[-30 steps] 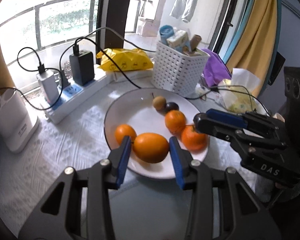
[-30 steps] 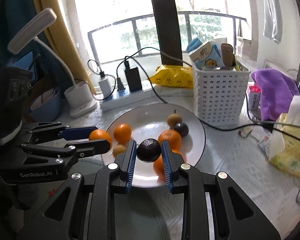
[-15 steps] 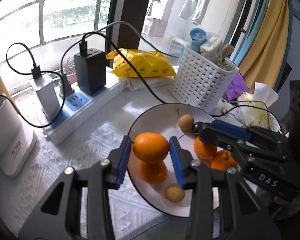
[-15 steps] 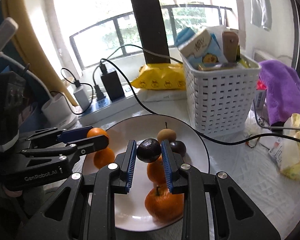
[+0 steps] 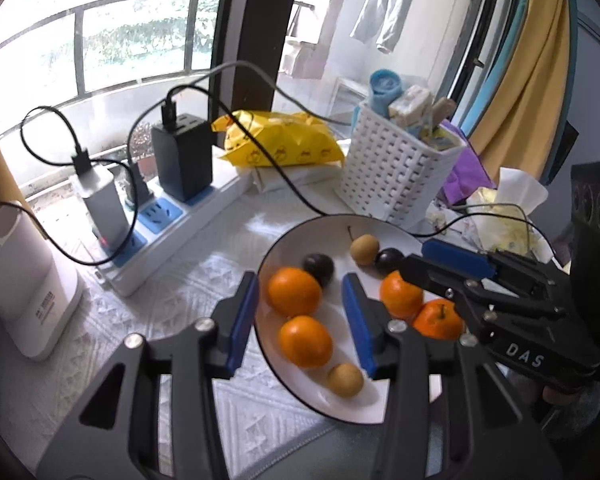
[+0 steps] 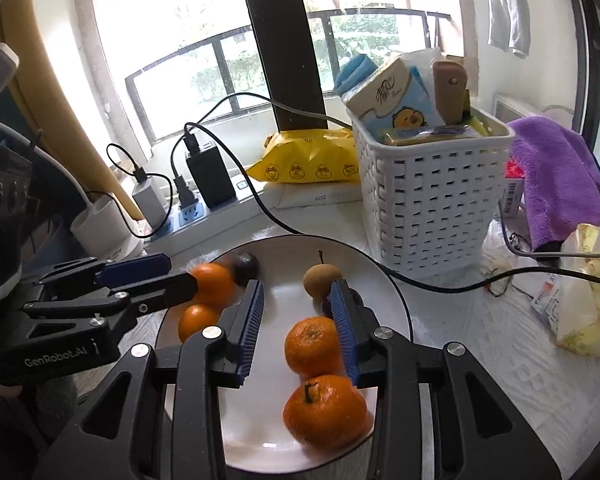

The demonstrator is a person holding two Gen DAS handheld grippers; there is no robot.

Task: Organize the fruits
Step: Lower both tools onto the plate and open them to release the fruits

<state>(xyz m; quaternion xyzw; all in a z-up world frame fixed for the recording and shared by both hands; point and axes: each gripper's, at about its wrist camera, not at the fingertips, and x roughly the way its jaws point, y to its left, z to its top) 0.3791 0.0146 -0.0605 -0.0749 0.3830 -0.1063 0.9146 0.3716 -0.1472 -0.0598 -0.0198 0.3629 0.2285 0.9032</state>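
A white plate holds several fruits. In the left wrist view, two oranges lie between my open left gripper's fingers, with a dark plum behind them and a small brown fruit in front. My right gripper is open and empty over the plate; it also shows in the left wrist view. Two tangerines lie by its right finger. A brown fruit and a blurred dark plum lie further back.
A white slatted basket full of packets stands behind the plate on the right. A black cable crosses the plate's far rim. A power strip with chargers, a yellow packet and a white lamp base stand on the left.
Both grippers opened and let go. The orange from my left gripper and the dark plum from my right gripper now lie on the plate; the plum looks blurred, still moving.
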